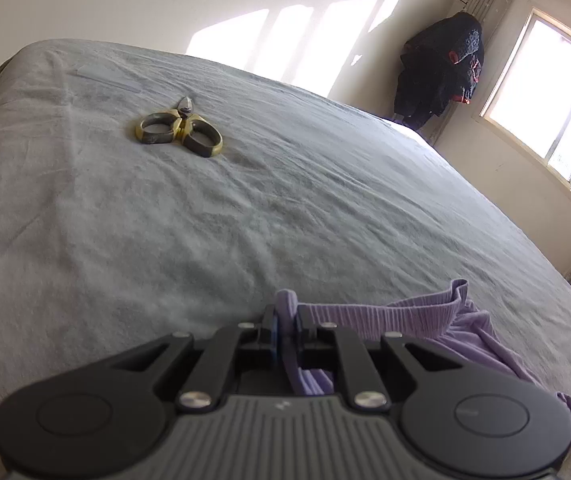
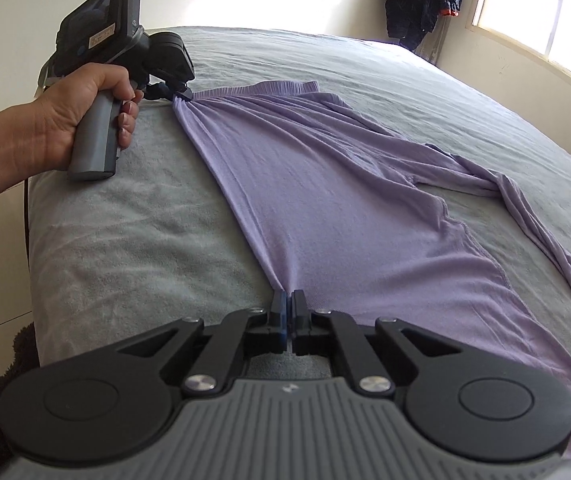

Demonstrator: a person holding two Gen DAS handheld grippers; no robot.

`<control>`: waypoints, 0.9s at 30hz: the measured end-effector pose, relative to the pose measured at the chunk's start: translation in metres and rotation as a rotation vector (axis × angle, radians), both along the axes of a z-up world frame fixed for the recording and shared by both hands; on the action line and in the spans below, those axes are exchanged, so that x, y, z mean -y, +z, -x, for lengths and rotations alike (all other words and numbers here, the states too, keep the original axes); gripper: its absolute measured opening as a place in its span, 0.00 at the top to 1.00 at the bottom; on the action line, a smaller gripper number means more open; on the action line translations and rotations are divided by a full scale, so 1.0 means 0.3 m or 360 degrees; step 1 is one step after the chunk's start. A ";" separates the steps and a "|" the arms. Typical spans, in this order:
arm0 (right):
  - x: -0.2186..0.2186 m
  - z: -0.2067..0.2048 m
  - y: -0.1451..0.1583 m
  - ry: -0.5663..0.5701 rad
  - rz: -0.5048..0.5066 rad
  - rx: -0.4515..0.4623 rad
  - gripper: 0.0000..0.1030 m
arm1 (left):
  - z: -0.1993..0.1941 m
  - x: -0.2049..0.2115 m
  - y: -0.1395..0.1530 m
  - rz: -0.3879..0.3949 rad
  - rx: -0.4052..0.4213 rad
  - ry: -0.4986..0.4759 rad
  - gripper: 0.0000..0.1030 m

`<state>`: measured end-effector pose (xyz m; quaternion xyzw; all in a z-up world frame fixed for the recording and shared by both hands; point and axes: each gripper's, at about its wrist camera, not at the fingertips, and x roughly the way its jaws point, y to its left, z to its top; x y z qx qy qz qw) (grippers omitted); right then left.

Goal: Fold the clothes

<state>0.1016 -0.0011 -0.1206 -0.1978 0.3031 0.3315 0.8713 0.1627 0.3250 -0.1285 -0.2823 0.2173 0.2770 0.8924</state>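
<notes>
Lilac shirt [image 2: 325, 200] lies flat on the grey bed [image 2: 125, 220]; we clamp its near edge with the left gripper [image 1: 285, 320] and right gripper [image 2: 288, 300], fingers pinched on cloth. Thin pinches may slip when lifted, and the trailing sleeve [image 2: 525, 200] could bunch.

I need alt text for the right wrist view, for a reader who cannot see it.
Both grippers pinch one edge of a purple shirt spread on a grey bed: the right gripper near the camera, the left gripper, held by a hand, farther away.
</notes>
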 end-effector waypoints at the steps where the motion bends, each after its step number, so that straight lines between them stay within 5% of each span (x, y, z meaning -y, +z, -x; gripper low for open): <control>1: -0.001 0.002 0.001 -0.0014 -0.0007 0.0001 0.95 | 0.005 -0.003 0.004 0.0015 0.0004 -0.0007 0.89; 4: 0.001 0.020 0.013 -0.0066 -0.0025 0.0019 0.84 | 0.021 -0.010 0.017 0.0059 0.0016 -0.0028 0.84; 8: 0.049 0.066 0.041 -0.0174 -0.0116 0.0045 0.59 | 0.076 0.018 0.048 0.0080 0.0021 -0.0006 0.62; 27: 0.564 0.206 0.013 -0.0844 -0.0342 0.0008 0.59 | 0.270 0.335 0.061 0.0115 0.0010 -0.0158 0.46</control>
